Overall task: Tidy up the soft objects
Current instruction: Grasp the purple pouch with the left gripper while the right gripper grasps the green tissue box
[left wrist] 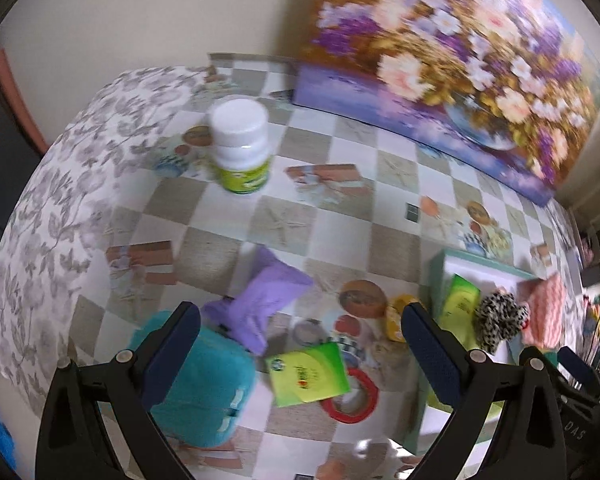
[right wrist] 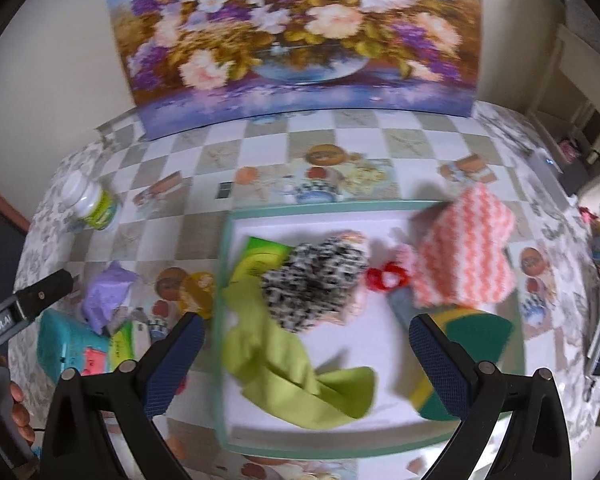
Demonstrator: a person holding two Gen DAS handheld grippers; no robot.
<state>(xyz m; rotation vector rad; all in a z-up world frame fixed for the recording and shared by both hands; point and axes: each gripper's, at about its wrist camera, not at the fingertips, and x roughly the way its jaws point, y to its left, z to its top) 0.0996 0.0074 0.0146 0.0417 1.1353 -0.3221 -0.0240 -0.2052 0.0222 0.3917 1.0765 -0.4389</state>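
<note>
Right claw (right wrist: 306, 354) wide open, empty, over the teal-rimmed tray (right wrist: 224, 280) holding green cloth (right wrist: 296, 372), spotted plush (right wrist: 316, 284), pink zigzag cloth (right wrist: 466, 248), green packet (right wrist: 260, 258) and sponge (right wrist: 480, 336). Left claw (left wrist: 300, 344) also wide open, empty, above the table (left wrist: 320, 208); purple cloth (left wrist: 260, 300), teal pouch (left wrist: 208, 392) and tissue pack (left wrist: 308, 372) lie outside the tray.

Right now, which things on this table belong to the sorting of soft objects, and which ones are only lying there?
For the job: tray, green cloth, spotted plush, pink cloth, sponge, purple cloth, teal pouch.

Only lying there: pill bottle, red tape ring, green packet, flower painting.
</note>
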